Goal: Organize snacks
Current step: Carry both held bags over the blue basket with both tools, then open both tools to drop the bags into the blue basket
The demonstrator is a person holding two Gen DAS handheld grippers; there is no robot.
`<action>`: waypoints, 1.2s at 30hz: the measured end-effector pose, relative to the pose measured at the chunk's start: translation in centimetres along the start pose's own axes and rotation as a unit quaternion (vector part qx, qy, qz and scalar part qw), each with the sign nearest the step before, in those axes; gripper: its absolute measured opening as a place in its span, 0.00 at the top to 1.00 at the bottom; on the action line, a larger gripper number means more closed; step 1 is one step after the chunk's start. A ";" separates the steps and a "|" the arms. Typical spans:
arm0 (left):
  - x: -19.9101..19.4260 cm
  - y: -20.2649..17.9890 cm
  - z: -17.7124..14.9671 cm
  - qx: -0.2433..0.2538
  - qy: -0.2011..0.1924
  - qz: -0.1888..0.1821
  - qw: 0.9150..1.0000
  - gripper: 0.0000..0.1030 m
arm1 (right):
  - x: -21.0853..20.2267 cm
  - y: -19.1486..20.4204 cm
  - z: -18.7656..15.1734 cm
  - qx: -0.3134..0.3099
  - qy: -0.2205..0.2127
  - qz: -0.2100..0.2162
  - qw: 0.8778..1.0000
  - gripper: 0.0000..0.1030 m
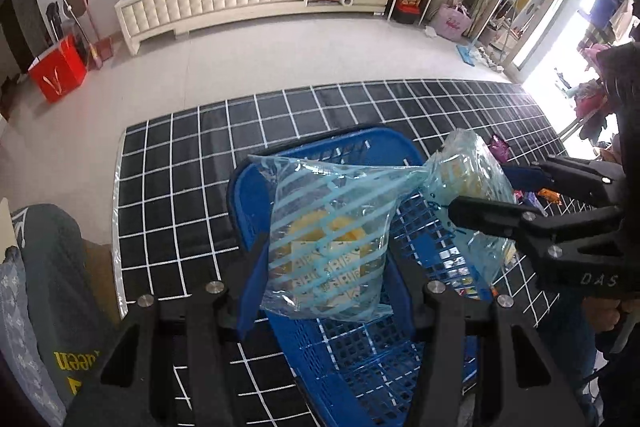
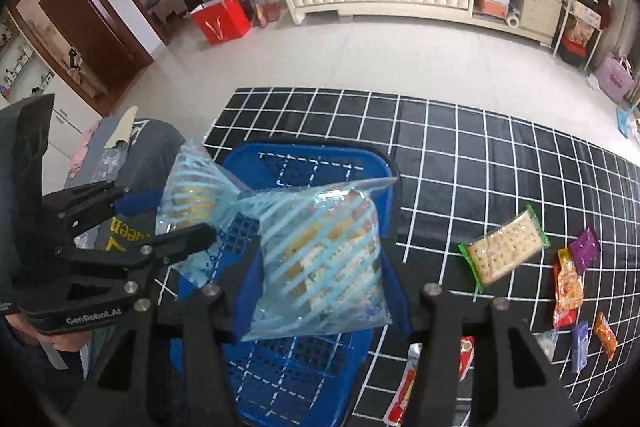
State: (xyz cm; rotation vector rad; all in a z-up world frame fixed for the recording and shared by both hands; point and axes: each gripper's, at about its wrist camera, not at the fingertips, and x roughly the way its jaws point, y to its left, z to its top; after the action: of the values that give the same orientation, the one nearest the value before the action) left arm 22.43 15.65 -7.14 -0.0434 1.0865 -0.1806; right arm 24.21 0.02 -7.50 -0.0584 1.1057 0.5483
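Both grippers hold bags over the blue perforated plastic basket (image 2: 304,367), which stands on the black desk cover with a white grid (image 2: 500,155). The right gripper (image 2: 320,287) has its fingers clenched on a clear plastic bag with pale blue stripes (image 2: 328,259), full of biscuits; the left gripper (image 1: 326,267) is clamped on a second striped clear bag (image 1: 332,235) of the same kind (each gripper also shows in the other's view, off to the side).

To do this well, I would lower one bag at a time until it rests on the basket floor, then release; letting go from height risks the bag tipping over the rim. Keeping the two grippers apart avoids tangling the loose plastic.

A green-edged cracker packet (image 2: 504,253) and small bright sachets (image 2: 568,287) lie on the cover to the right, not yet gathered.

Readable writing: "GenRobot.AI" on the left gripper's body, "DAS" on the right one's. The print on the bag contents is too blurred to read.
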 end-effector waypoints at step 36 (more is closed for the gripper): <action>-3.2 -0.3 -0.8 -0.042 -0.013 -0.007 0.999 0.34 | -3.8 -0.6 0.2 -0.020 -0.018 -0.028 0.999 0.19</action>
State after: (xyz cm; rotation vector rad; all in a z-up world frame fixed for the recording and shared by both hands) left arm 20.29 15.93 -4.69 -0.1283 1.0671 -0.1465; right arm 23.36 -1.96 -4.30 -0.1131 1.0547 0.5195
